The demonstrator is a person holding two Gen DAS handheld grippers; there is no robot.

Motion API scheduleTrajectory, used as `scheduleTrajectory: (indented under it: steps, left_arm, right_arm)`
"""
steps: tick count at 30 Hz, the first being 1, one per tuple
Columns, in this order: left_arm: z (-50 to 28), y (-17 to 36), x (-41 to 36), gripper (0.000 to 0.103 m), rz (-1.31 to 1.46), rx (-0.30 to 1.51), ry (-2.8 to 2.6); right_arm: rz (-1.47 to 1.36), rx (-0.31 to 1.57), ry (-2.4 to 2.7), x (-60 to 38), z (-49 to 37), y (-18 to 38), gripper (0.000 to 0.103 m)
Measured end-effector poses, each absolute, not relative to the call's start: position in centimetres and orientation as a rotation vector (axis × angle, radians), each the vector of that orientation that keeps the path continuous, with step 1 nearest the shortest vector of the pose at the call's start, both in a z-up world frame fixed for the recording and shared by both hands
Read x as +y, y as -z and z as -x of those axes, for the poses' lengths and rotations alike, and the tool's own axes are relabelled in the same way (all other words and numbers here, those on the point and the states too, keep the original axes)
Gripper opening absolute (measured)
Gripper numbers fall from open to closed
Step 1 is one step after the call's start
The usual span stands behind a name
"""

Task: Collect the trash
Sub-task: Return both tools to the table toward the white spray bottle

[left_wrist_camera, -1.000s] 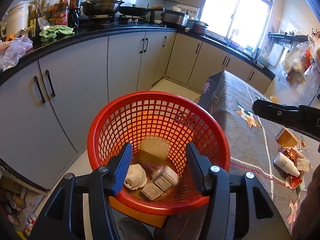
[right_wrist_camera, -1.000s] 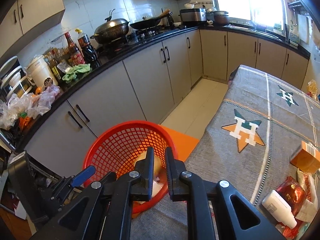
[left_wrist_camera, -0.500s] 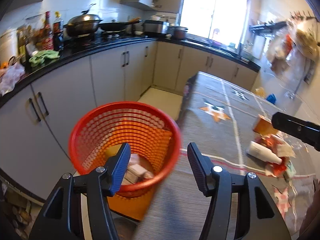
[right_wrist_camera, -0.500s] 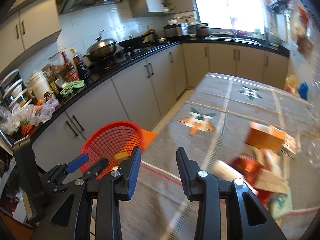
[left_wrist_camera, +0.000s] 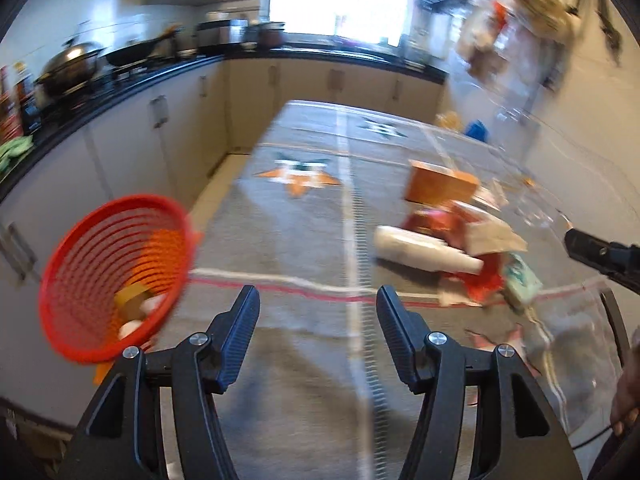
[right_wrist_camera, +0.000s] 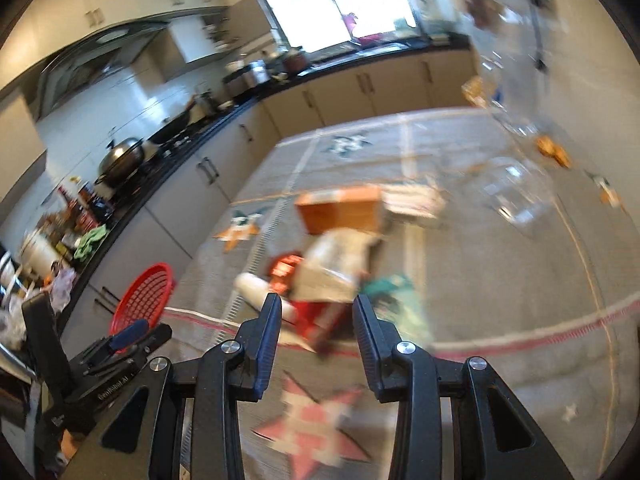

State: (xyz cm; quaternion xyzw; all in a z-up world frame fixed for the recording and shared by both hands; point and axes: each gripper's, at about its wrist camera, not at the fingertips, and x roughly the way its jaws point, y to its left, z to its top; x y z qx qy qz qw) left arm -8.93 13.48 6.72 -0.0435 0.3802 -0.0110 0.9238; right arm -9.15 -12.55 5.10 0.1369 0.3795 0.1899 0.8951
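Observation:
A red mesh basket (left_wrist_camera: pixel 116 276) with trash inside stands beside the table's left edge; it also shows in the right wrist view (right_wrist_camera: pixel 142 298). A pile of trash lies on the grey tablecloth (left_wrist_camera: pixel 288 240): a white bottle (left_wrist_camera: pixel 424 254), an orange box (left_wrist_camera: pixel 438 184), red wrappers (left_wrist_camera: pixel 436 220) and a teal packet (left_wrist_camera: pixel 522 278). My left gripper (left_wrist_camera: pixel 318 312) is open and empty over the cloth, left of the pile. My right gripper (right_wrist_camera: pixel 316 312) is open and empty, just short of the red wrapper (right_wrist_camera: pixel 316 316) and the bottle (right_wrist_camera: pixel 256 286). Both views are blurred.
Kitchen counters with a wok (left_wrist_camera: pixel 68 66), pots and bottles run along the left and back. A clear plastic sheet (left_wrist_camera: pixel 568 320) covers the table's right part. Bags hang on the right wall (left_wrist_camera: pixel 516 12). A clear container (right_wrist_camera: pixel 516 196) lies beyond the pile.
Both grippers have swung right from over the basket toward the trash pile on the table. The right gripper has opened from nearly shut. The left has stayed open.

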Motion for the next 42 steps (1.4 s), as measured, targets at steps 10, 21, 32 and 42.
scheduleTrajectory:
  steps: [10,21,32,42]
  left_arm:
    - [0.7,-6.2,9.6,0.061,0.105,0.861,0.275]
    - [-3.7,-2.9,9.5,0.053,0.191,0.981,0.384]
    - [3.9,-2.4,7.0,0.062,0.088,0.993,0.442]
    - [7.3,-3.2,6.0,0.068,-0.105,0.939,0.459]
  right_arm:
    - [-0.377,0.803,-0.352,-17.7,9.0,-3.2,0.045]
    - [-0.427,0.850,-0.355,-19.4,7.1,-0.9,0.045]
    - [-0.444,0.871,-0.370,-19.8,6.3,0.0,0.045]
    - [-0.449,0.869,-0.367,-20.4,6.7,0.0,0.046]
